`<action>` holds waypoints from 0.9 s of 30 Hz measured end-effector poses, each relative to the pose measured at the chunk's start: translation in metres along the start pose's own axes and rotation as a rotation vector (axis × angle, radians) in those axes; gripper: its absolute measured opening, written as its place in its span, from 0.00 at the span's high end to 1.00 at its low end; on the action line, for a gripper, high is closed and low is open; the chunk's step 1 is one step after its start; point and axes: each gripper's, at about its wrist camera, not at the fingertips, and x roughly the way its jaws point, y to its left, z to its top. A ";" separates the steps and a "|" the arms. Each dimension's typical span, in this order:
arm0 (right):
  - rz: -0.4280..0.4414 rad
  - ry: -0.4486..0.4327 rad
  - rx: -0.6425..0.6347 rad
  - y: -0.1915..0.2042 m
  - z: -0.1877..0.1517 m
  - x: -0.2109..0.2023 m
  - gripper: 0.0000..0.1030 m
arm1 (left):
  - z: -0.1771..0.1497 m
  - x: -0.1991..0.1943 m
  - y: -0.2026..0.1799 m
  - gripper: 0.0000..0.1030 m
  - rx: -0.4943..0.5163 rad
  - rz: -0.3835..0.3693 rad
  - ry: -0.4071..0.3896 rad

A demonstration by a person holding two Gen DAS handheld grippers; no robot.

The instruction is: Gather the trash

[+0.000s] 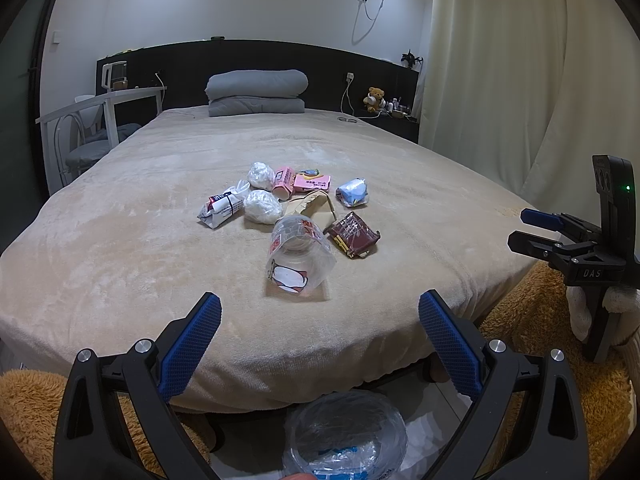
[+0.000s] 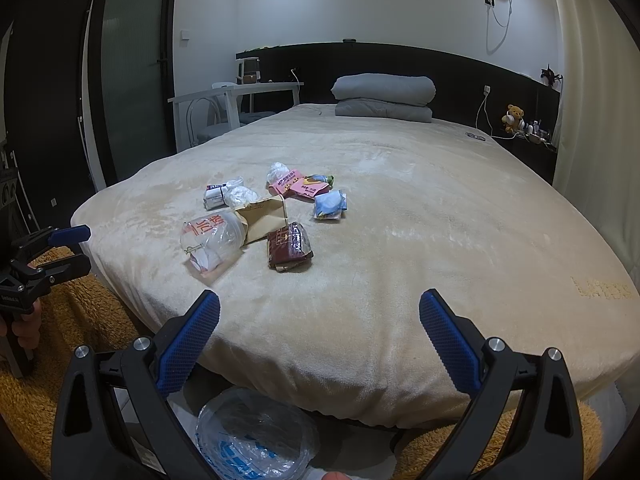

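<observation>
Beige bed (image 1: 120, 240) holds the whole trash pile (image 1: 288, 212) untouched, the bag (image 1: 344, 440) below waiting, while left claw (image 1: 320, 320) and right claw (image 2: 320, 320) gape wide, empty.

Both tools look the same: chunky black plastic frames with silver screws and blue, grid-textured pads. The left tool (image 1: 320, 312) shows up small in the other view, with a bare hand (image 2: 20, 328) on its handle. The right tool (image 2: 320, 312) has a white "DAS" marking and a green LED.
</observation>
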 end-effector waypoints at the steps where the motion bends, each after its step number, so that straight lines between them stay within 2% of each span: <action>1: 0.000 0.000 0.000 0.000 0.000 0.000 0.04 | 0.000 0.000 0.000 0.06 0.000 0.000 0.000; 27: 0.003 0.008 -0.009 -0.002 -0.004 0.001 0.04 | 0.000 0.000 0.000 0.06 -0.001 -0.001 0.000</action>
